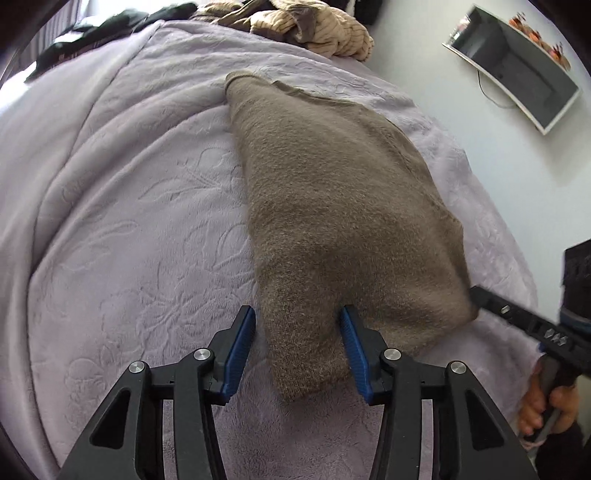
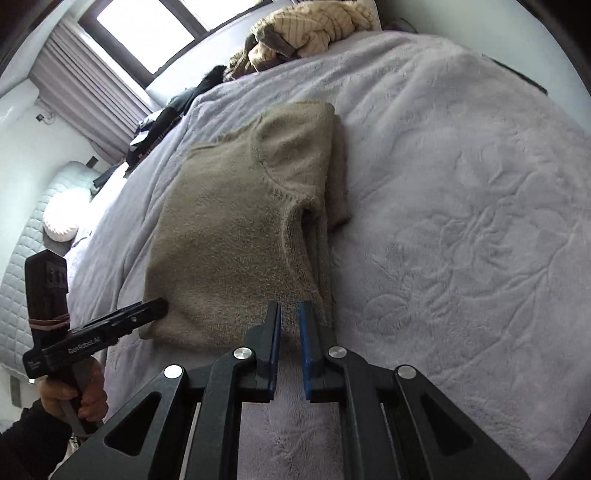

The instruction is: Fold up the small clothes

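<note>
A grey-brown knit sweater (image 1: 332, 192) (image 2: 236, 229) lies folded lengthwise on a lilac embossed blanket (image 1: 129, 221) (image 2: 461, 221). My left gripper (image 1: 299, 332) is shut on a bunched near corner of the sweater, with the cloth filling the space between its blue pads (image 1: 351, 343). In the right wrist view this gripper (image 2: 159, 308) meets the sweater's near left corner. My right gripper (image 2: 290, 317) has its jaws nearly together, pinching the sweater's near hem at the tips. From the left wrist view, the right gripper (image 1: 476, 295) touches the other near corner.
A heap of beige striped clothes (image 1: 317, 29) (image 2: 317, 22) sits at the bed's far end, with dark garments (image 1: 110, 26) (image 2: 166, 110) beside it. A flat screen (image 1: 517, 66) hangs on the wall. A window (image 2: 147, 33) and a padded headboard (image 2: 22, 266) flank the bed. Hands (image 1: 543, 402) (image 2: 74, 391) hold the grippers' handles.
</note>
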`<state>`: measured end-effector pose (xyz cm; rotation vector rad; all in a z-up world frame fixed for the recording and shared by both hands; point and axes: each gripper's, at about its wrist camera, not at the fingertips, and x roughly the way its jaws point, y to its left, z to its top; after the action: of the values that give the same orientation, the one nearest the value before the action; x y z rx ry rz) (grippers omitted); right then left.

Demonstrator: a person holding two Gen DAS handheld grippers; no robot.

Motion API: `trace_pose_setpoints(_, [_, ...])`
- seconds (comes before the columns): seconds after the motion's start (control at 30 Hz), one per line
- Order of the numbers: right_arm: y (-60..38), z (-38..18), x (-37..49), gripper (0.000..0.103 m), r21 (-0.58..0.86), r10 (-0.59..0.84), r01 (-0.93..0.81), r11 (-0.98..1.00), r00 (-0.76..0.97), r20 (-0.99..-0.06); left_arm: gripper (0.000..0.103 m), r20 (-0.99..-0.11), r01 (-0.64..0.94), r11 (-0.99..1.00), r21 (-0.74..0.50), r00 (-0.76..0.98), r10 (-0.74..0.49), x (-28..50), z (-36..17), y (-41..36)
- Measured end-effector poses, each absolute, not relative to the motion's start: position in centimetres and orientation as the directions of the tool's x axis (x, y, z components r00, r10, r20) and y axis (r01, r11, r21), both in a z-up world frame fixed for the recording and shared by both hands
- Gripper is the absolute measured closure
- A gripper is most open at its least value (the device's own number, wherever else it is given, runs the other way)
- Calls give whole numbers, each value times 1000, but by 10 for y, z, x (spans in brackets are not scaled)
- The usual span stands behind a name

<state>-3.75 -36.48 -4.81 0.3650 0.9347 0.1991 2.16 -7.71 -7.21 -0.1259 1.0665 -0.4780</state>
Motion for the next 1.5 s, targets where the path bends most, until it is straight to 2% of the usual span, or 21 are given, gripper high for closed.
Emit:
trace_pose_setpoints(0.17, [-361,-36,-35,85,325,263,-1,946,591,-762,53,-812,301,896,-327,394,-430,23,-72,-76])
trace_pose_setpoints(0.27, [-359,-49,-30,85,288,223,38,957,540,-812,53,-812,298,897,-328,396,-428,21,-72,-74])
trace_pose_setpoints(0.43, [-380,-69,-33,84,421,307,109,900,528,-792,53,-820,296,906,-302,405,-405,17,-70,-76])
trace_pose_setpoints(0.67, [-378,-66,-40,78,392,287,99,915,523,-803,53,-824,299,915,-272,418,-382,15,-66,-78])
trace_pose_setpoints(0.97, [-380,-61,-46,77,407,288,127,904,523,-802,53,-830,304,931,-203,451,-328,7,-59,-77])
trace_pose_setpoints(1.5, [-395,-50,-61,77,450,307,164,878,527,-793,53,-838,291,944,-154,467,-281,1,-55,-79])
